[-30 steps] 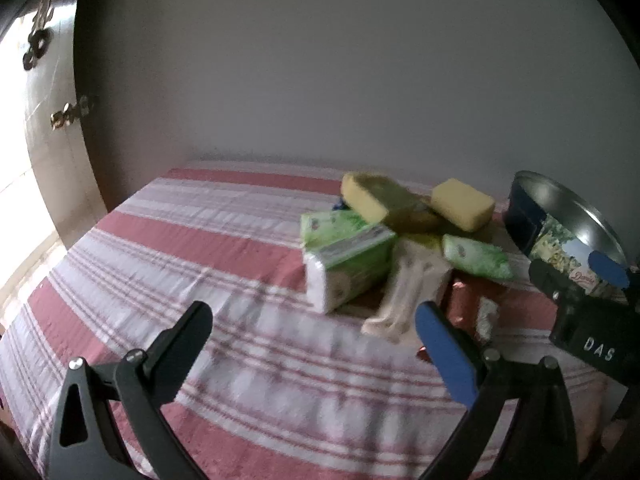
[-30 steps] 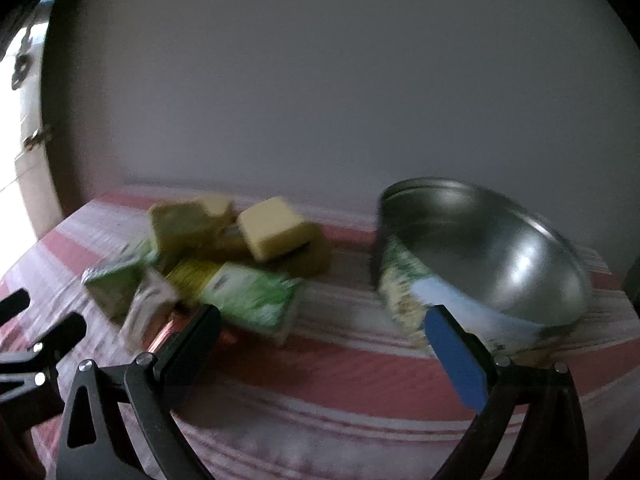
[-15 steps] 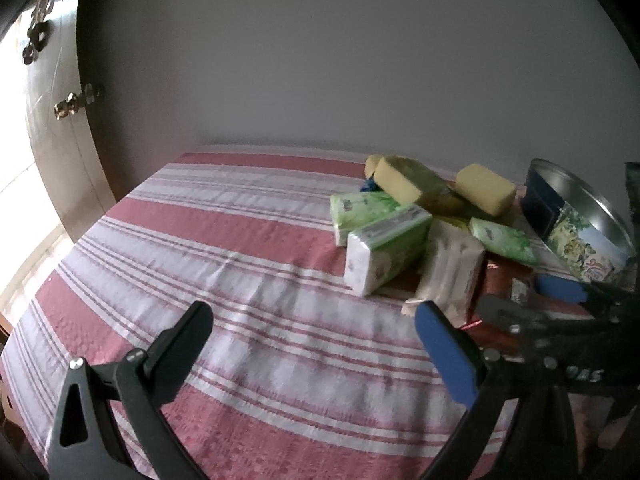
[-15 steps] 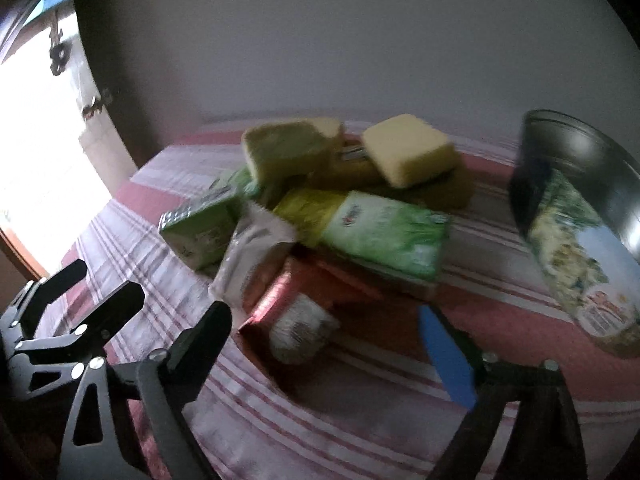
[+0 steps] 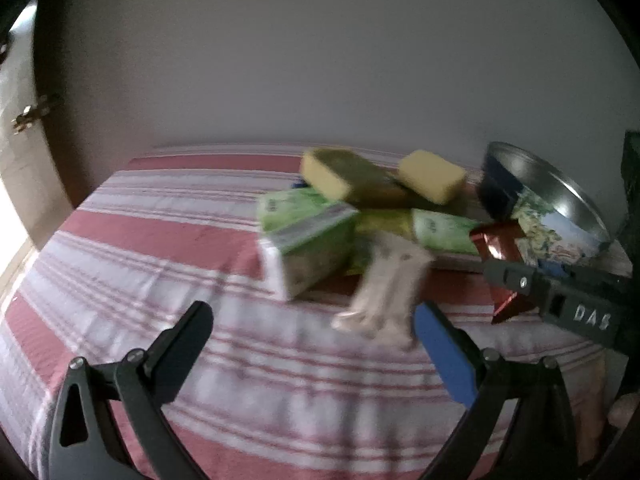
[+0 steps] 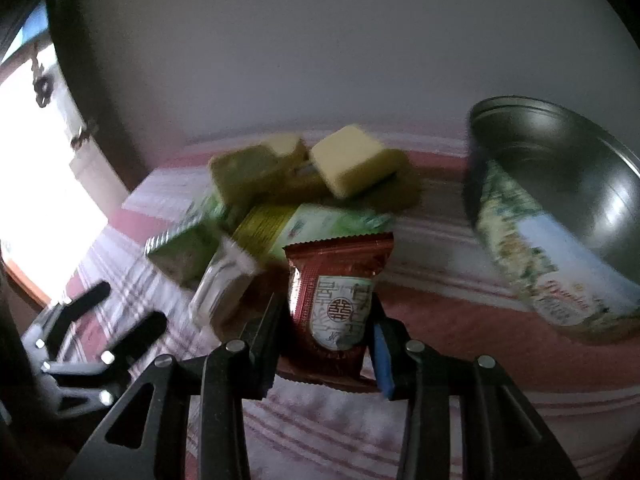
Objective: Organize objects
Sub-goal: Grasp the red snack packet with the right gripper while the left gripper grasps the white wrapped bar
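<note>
Partly hidden red packet (image 6: 335, 312) clamped, right gripper (image 6: 326, 334)

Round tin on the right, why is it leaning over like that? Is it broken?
The round tin looks tipped, its open mouth facing sideways rather than up. No damage is visible. The right gripper holds a red packet near it.

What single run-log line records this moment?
right gripper: shut on red packet | left gripper: open, unloaded | tin: open, beside pile
</note>
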